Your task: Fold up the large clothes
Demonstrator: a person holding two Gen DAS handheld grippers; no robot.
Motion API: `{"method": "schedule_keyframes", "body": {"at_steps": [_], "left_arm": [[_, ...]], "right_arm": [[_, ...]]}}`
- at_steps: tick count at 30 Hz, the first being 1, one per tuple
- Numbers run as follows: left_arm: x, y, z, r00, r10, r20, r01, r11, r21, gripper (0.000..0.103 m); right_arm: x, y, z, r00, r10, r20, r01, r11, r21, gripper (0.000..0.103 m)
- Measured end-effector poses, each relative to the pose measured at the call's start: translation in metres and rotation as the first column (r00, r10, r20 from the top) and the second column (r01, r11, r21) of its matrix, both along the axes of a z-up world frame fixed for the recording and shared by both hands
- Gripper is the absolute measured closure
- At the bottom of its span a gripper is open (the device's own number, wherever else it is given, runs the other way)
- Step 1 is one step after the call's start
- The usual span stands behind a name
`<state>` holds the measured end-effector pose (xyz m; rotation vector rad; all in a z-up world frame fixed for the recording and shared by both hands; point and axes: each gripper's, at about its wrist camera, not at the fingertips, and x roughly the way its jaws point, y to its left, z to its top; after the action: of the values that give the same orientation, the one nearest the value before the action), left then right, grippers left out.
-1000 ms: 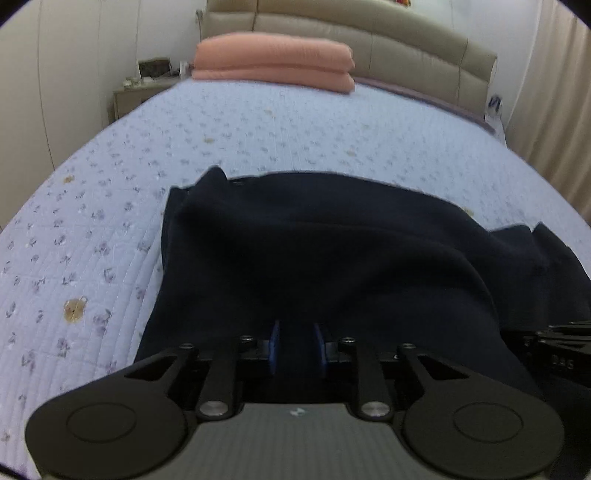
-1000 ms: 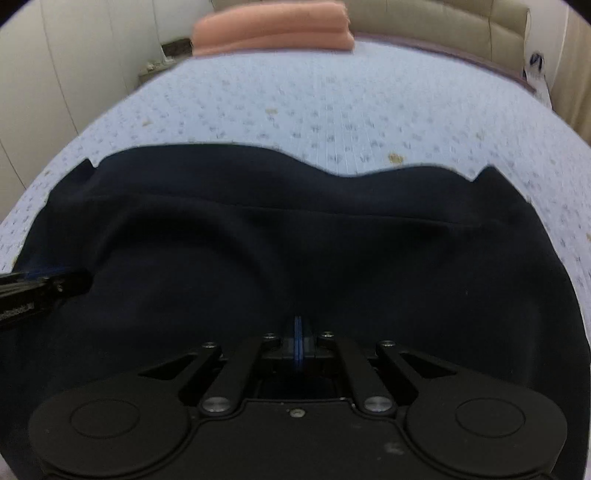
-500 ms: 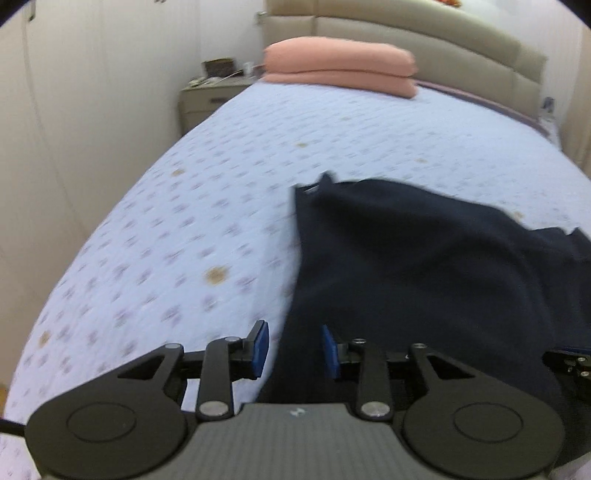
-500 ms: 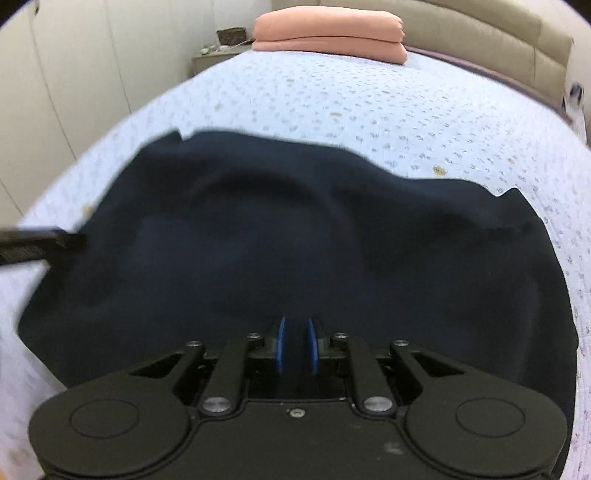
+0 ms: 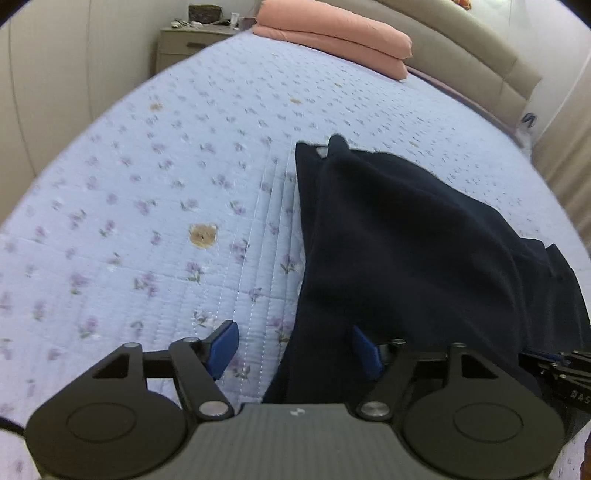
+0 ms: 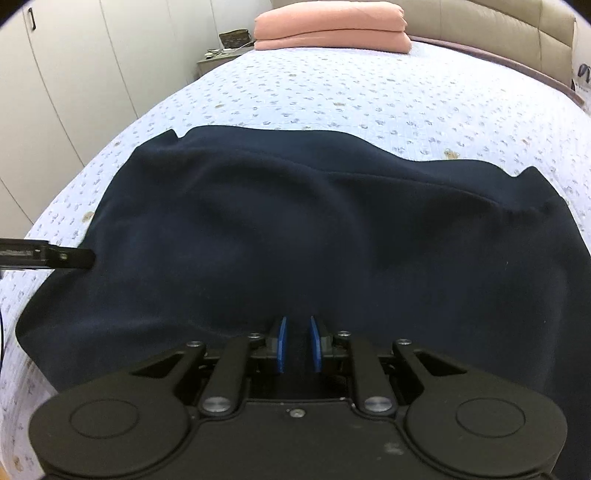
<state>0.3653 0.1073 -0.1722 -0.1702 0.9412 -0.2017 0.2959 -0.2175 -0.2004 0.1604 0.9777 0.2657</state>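
A dark navy garment (image 5: 406, 240) (image 6: 295, 229) lies folded across the lilac flowered bedspread (image 5: 147, 221). My left gripper (image 5: 293, 349) hovers over the garment's left edge with its jaws opening wide. The cloth's edge runs between the blue pads (image 5: 221, 347), and neither pad presses on it. My right gripper (image 6: 299, 343) sits low over the near middle of the garment. Its jaws are opening a little, with a narrow gap between the pads (image 6: 282, 343) and dark cloth showing through it. The left gripper's finger (image 6: 48, 254) shows at the garment's left side.
Folded pink bedding (image 5: 332, 33) (image 6: 328, 26) is stacked at the head of the bed, against a beige headboard (image 5: 461, 48). A nightstand (image 5: 184, 44) stands at the far left corner. Wardrobe doors (image 6: 55, 92) line the left wall, and a curtain (image 5: 565, 129) hangs at the right.
The left gripper slid left from over the garment to its left edge and let go, its jaws spreading wide. The right gripper's pads, pressed together before, have parted slightly.
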Motion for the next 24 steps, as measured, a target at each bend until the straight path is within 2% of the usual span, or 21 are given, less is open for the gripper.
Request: {"method": "schedule_keyframes", "body": {"at_steps": [4, 7, 10, 14, 15, 17, 21, 23, 24], "left_arm": [[-0.003, 0.0, -0.001, 0.998, -0.068, 0.017, 0.069, 0.996, -0.065, 0.032], [0.009, -0.01, -0.001, 0.994, -0.095, 0.048, 0.097, 0.994, -0.057, 0.032], [0.033, -0.025, -0.003, 0.984, -0.156, 0.084, 0.159, 0.986, -0.042, 0.032], [0.05, -0.036, -0.005, 0.975, -0.217, 0.047, 0.22, 0.973, -0.075, 0.045], [0.049, -0.033, -0.006, 0.975, -0.217, 0.044, 0.22, 0.971, -0.089, 0.05], [0.044, -0.025, -0.007, 0.98, -0.195, 0.03, 0.197, 0.971, -0.133, 0.053], [0.036, -0.023, -0.007, 0.992, -0.128, 0.022, 0.13, 0.982, -0.141, 0.043], [0.03, -0.032, -0.006, 0.993, -0.115, 0.034, 0.118, 0.988, -0.103, 0.037], [0.026, -0.04, -0.006, 0.992, -0.116, 0.048, 0.119, 0.991, -0.06, 0.036]], "right_arm": [[-0.002, 0.0, 0.001, 1.0, -0.003, 0.008, 0.003, 1.0, -0.013, 0.086], [-0.003, -0.003, 0.0, 1.0, -0.029, -0.003, 0.029, 0.999, 0.015, 0.086], [-0.005, -0.001, 0.0, 0.999, -0.033, 0.0, 0.033, 0.999, 0.002, 0.086], [-0.006, -0.001, 0.002, 0.999, -0.034, -0.005, 0.034, 0.999, -0.003, 0.086], [-0.006, -0.001, 0.002, 0.999, -0.036, -0.007, 0.036, 0.999, -0.001, 0.086], [-0.005, -0.001, 0.001, 0.999, -0.039, -0.009, 0.039, 0.999, 0.001, 0.086], [-0.006, 0.0, 0.0, 0.999, -0.047, -0.007, 0.047, 0.999, -0.003, 0.086], [-0.005, 0.001, 0.001, 0.999, -0.049, -0.011, 0.049, 0.999, -0.006, 0.086], [-0.005, 0.001, 0.001, 0.999, -0.05, -0.013, 0.05, 0.999, -0.006, 0.086]]}}
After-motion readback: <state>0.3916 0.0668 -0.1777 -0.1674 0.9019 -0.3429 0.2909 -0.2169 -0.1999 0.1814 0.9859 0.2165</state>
